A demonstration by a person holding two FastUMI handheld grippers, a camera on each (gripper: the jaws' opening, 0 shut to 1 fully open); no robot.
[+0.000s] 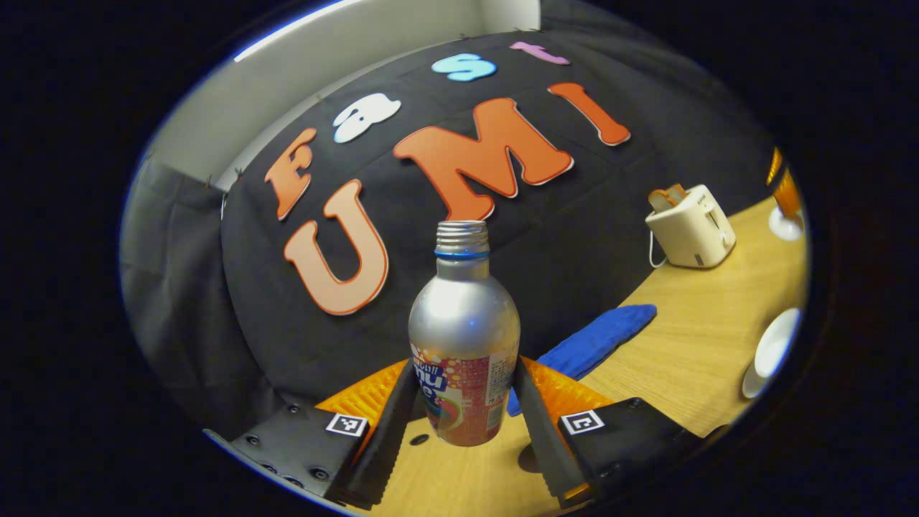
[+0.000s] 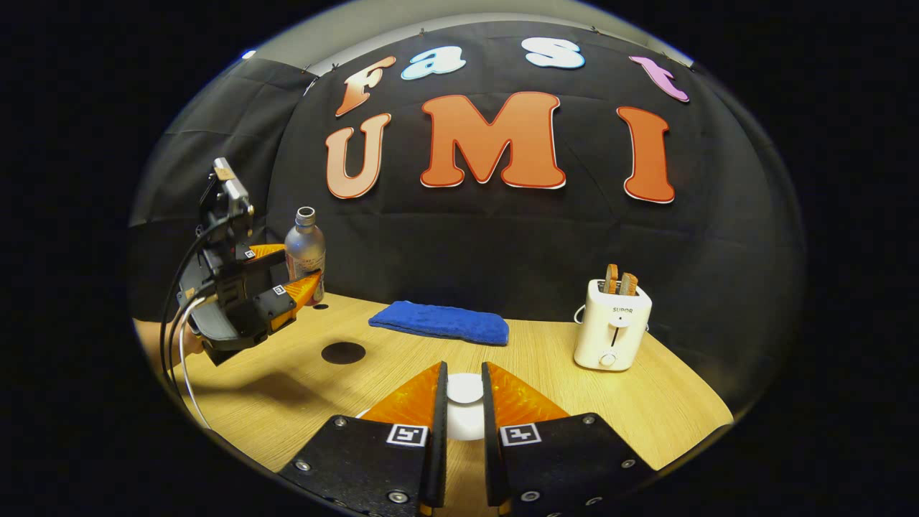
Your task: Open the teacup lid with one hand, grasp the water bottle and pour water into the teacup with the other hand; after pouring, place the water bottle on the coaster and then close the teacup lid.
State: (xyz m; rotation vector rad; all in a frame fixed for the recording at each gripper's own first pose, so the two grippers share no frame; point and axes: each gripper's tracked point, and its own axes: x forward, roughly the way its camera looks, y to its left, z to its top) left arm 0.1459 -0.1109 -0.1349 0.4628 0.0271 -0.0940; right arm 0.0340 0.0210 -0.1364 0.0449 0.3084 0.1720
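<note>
A silver water bottle [image 1: 464, 323] with no cap stands upright at the far left of the wooden table [image 1: 689, 337]. My left gripper [image 1: 464, 368] is shut on the bottle's labelled lower body. The right gripper view shows the same bottle [image 2: 304, 248] and left gripper [image 2: 287, 269]. My right gripper [image 2: 464, 368] is shut on the knob of the white teacup lid [image 2: 465, 424]. In the left gripper view that right gripper [image 1: 786, 190] holds the lid above the white teacup [image 1: 777, 345], which sits on a saucer. A round black coaster [image 2: 343, 352] lies on the table to the right of the bottle.
A folded blue cloth [image 2: 438, 323] lies near the back wall, and a cream toaster [image 2: 612, 334] with two slices in it stands to its right. Cables hang from the left gripper at the table's left edge.
</note>
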